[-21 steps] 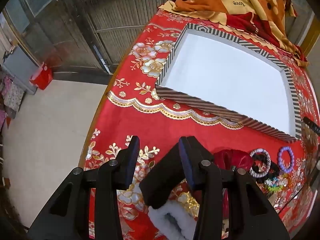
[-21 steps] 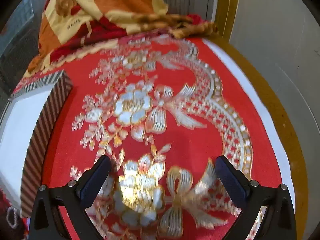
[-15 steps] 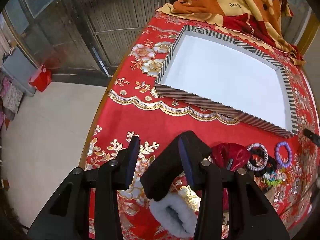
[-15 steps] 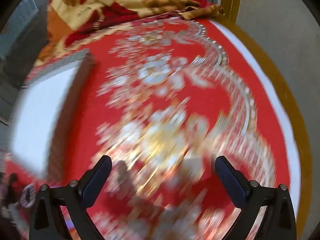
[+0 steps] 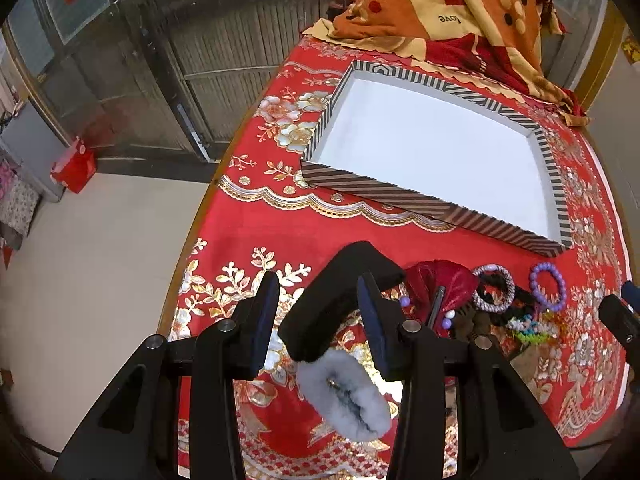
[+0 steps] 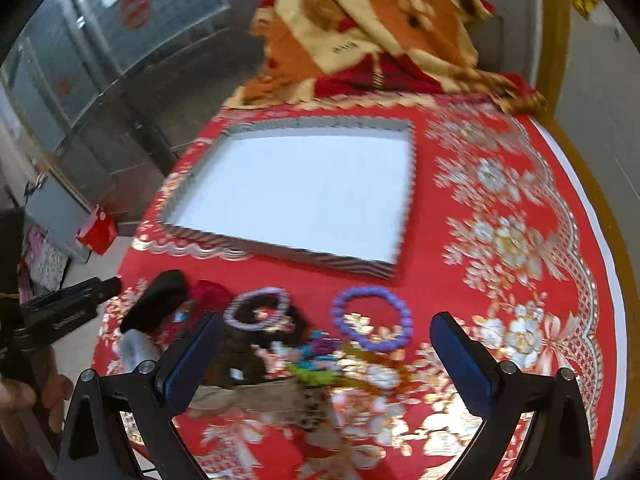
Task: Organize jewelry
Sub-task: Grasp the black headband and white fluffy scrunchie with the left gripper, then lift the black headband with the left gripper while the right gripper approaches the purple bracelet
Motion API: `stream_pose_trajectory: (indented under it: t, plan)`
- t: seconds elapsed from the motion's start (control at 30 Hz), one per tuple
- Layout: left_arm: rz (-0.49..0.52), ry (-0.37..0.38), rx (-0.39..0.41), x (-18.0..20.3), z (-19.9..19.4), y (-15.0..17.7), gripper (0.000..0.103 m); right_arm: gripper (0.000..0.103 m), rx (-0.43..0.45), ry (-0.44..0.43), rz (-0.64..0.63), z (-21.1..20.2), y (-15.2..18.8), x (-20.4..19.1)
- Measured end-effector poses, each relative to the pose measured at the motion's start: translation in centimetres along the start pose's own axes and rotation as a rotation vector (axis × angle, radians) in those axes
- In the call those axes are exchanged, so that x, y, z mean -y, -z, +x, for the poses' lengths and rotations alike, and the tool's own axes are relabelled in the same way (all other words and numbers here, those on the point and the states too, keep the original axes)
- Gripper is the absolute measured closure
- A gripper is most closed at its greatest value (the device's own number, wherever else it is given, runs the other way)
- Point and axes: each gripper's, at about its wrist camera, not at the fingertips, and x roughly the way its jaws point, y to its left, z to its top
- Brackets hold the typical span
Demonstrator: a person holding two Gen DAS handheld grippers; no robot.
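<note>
A striped tray (image 5: pixel 420 200) with a white floor lies on the red tablecloth; it also shows in the right wrist view (image 6: pixel 280 254). In front of it lies a heap of jewelry: a purple bead bracelet (image 5: pixel 547 286) (image 6: pixel 372 322), a pale bracelet (image 5: pixel 494 294) (image 6: pixel 258 308), a red velvet piece (image 5: pixel 444 280), a black and white fluffy clip (image 5: pixel 340 308) (image 6: pixel 156 304) and colourful beads (image 6: pixel 316 356). My left gripper (image 5: pixel 318 322) is open, its jaws on either side of the black clip without touching it. My right gripper (image 6: pixel 326 354) is wide open above the heap.
An orange and red blanket (image 5: pixel 440 12) is piled at the table's far end. The table's left edge (image 5: pixel 192 240) drops to a pale floor with a red bag (image 5: pixel 72 164). The left gripper shows at the left in the right wrist view (image 6: pixel 68 312).
My right gripper has swung left, from the table's bare right side to above the jewelry heap. The left gripper has pulled back a little; its jaws stay open around the black clip.
</note>
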Motion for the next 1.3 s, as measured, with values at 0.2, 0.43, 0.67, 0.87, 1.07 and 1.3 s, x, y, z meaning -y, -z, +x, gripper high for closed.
stream_pose_trajectory:
  t: [0.2,0.43,0.67,0.87,1.07,1.3]
  plan:
    - [-0.004,0.010,0.009,-0.1,-0.8,0.7,0.063,0.000,0.027,0.032,-0.038,-0.9,-0.2,-3.0]
    - [0.001,0.016,0.015,-0.1,-1.3,1.5,0.063,0.000,0.022,0.114,-0.076,-1.2,0.2,-4.8]
    - [-0.004,0.022,0.007,-0.2,-1.5,1.9,0.063,0.000,0.035,0.041,-0.053,-1.4,0.5,-4.8]
    - [-0.004,0.025,0.007,-0.2,-1.6,2.1,0.063,0.000,0.024,0.023,-0.034,-1.1,0.5,-4.8]
    - [-0.006,0.033,-0.003,-0.1,-1.6,2.2,0.063,0.000,0.011,0.052,-0.052,-1.4,0.4,-5.2]
    - [0.001,0.028,-0.006,-0.1,-1.3,2.1,0.063,0.000,-0.003,0.091,-0.069,-1.1,0.6,-5.6]
